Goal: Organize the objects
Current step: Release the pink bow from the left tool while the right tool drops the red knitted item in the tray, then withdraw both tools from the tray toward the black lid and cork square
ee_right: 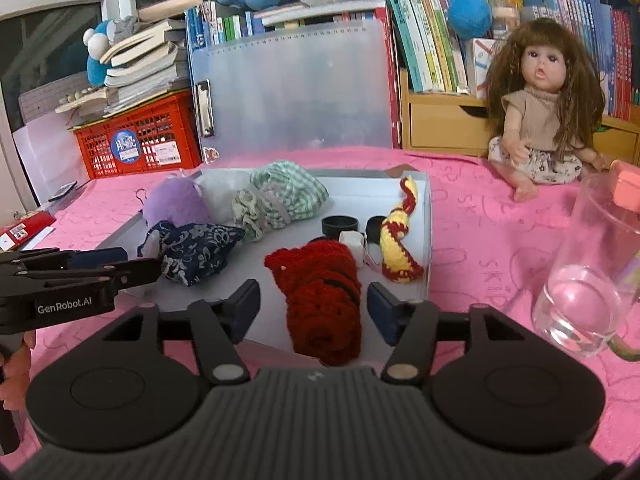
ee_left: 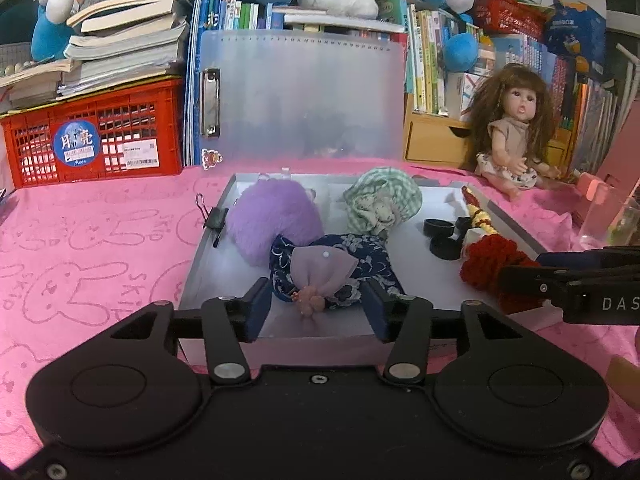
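Far left on the pink rabbit-print cloth (ee_left: 80, 240): a red slotted plastic crate (ee_left: 96, 140), weighed down by stacked books, well apart from the work and seemingly just storage.

Next, a shallow grey open tray (ee_left: 208, 256) with its frosted translucent lid (ee_left: 304, 92) propped upright behind, probably so items can go in from the front. Black binder clip (ee_left: 214, 218) on the tray's left rim.

Inside, leftmost, a fluffy lilac pompom (ee_left: 272, 220); touching its front, a navy floral cloth pouch (ee_left: 340, 268) with a pale lilac sachet (ee_left: 322, 268) lying on top.

Left gripper (ee_left: 316, 304): spread wide, empty, hovering at the tray's near edge with one blue pad on each side of the navy pouch, apparently lined up for a grasp.

Behind and to the right, a green-checked fabric bundle (ee_left: 384, 200), placed near the back wall. Two black rings (ee_right: 339, 225) in the middle of the tray floor, then a red crocheted piece (ee_right: 320, 300) reaching the front edge, with a yellow-and-red knitted cord (ee_right: 398, 240) along the right wall.

Right gripper (ee_right: 314, 308): wide open, gripping nothing, fingers bracketing the red crochet without clear contact; likely poised to shift it.

Beyond the tray, a long-haired brown doll (ee_right: 548, 120) seated against the bookshelf, and nearest right a clear drinking glass (ee_right: 588, 272), close enough to be knocked by a careless swing.
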`<action>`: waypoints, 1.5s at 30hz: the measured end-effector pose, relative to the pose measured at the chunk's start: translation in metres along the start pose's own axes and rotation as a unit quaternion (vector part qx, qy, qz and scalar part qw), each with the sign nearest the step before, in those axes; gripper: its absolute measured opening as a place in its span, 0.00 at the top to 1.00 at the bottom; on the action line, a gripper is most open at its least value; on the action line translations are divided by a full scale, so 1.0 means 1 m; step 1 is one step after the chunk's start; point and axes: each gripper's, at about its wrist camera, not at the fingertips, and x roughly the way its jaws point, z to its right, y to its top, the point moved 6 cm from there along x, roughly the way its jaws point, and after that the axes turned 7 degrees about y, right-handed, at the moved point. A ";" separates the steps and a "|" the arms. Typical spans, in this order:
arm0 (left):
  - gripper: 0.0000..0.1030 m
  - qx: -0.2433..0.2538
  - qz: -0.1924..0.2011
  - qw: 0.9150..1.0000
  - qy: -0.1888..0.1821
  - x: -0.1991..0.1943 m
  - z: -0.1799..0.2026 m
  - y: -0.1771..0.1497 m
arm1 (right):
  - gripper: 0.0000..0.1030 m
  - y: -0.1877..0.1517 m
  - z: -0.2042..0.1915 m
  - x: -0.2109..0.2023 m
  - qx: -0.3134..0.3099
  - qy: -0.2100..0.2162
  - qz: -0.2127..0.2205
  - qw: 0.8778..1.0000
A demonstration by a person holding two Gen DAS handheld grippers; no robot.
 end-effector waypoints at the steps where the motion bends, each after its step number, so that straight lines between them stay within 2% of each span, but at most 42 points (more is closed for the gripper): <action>1: 0.51 0.001 0.003 1.000 -0.001 -0.003 0.000 0.000 | 0.25 0.000 -0.001 -0.002 -0.001 0.001 0.002 1.000; 11: 0.43 0.012 0.016 0.999 -0.029 -0.042 0.004 -0.007 | 0.20 -0.005 -0.010 -0.034 -0.016 0.006 0.026 0.999; 20: 0.41 0.019 0.016 0.998 -0.053 -0.076 0.009 -0.029 | 0.17 -0.032 -0.026 -0.062 -0.054 -0.002 0.036 0.998; 25: 0.40 0.017 0.009 0.998 -0.066 -0.091 0.012 -0.044 | 0.16 -0.050 -0.028 -0.074 -0.050 -0.007 0.035 0.998; 37: 0.38 0.037 0.004 0.997 -0.072 -0.118 0.020 -0.081 | 0.16 -0.091 -0.017 -0.103 -0.035 -0.056 0.048 0.997; 45: 0.38 0.036 0.001 0.996 -0.082 -0.123 0.023 -0.091 | 0.17 -0.099 0.000 -0.113 -0.016 -0.099 0.061 0.993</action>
